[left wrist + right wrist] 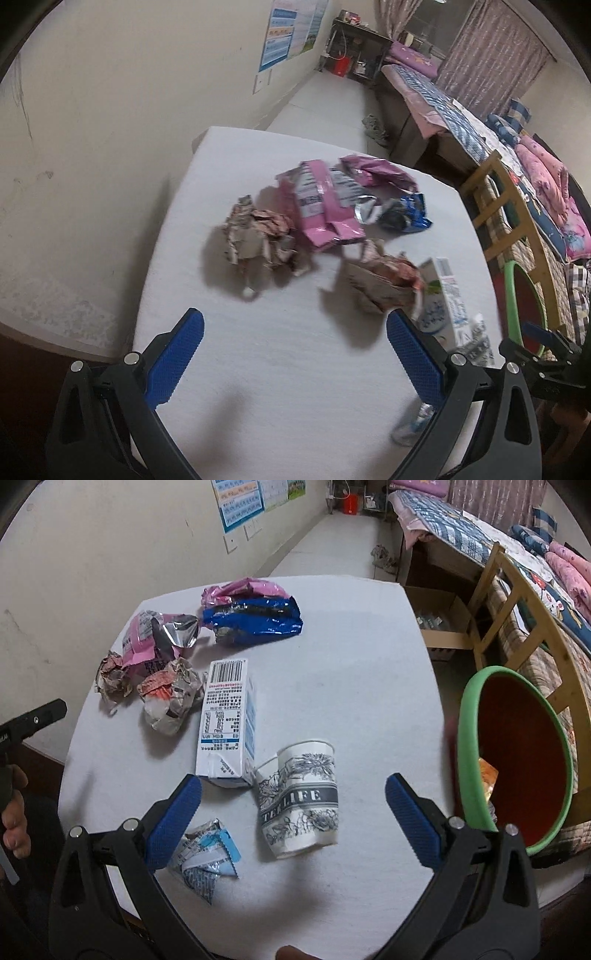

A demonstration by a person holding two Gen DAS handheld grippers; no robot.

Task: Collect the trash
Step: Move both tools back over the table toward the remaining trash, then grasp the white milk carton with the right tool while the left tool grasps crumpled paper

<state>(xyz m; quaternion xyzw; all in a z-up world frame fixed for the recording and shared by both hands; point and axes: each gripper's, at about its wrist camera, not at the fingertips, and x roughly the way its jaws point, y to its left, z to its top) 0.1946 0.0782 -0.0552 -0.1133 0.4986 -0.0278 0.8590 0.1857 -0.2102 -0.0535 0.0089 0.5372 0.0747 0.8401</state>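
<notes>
Trash lies on a white table (258, 369). In the left wrist view I see two crumpled paper balls (260, 236) (380, 280), pink wrappers (321, 203), a blue wrapper (410, 214) and a milk carton (443, 299). My left gripper (295, 328) is open and empty, short of the paper balls. In the right wrist view a paper cup (301, 797) lies on its side between the open fingers of my right gripper (293, 794), which hovers above it. The milk carton (229, 720) and a small foil wrapper (205, 856) lie beside it. A red bin with a green rim (517, 760) stands at the table's right edge.
A wall runs along the table's left side. A wooden chair (517, 602) and a bed with quilts (480, 125) stand to the right. A cardboard box (439, 620) sits on the floor beyond the table. The other gripper's tip (33, 716) shows at left.
</notes>
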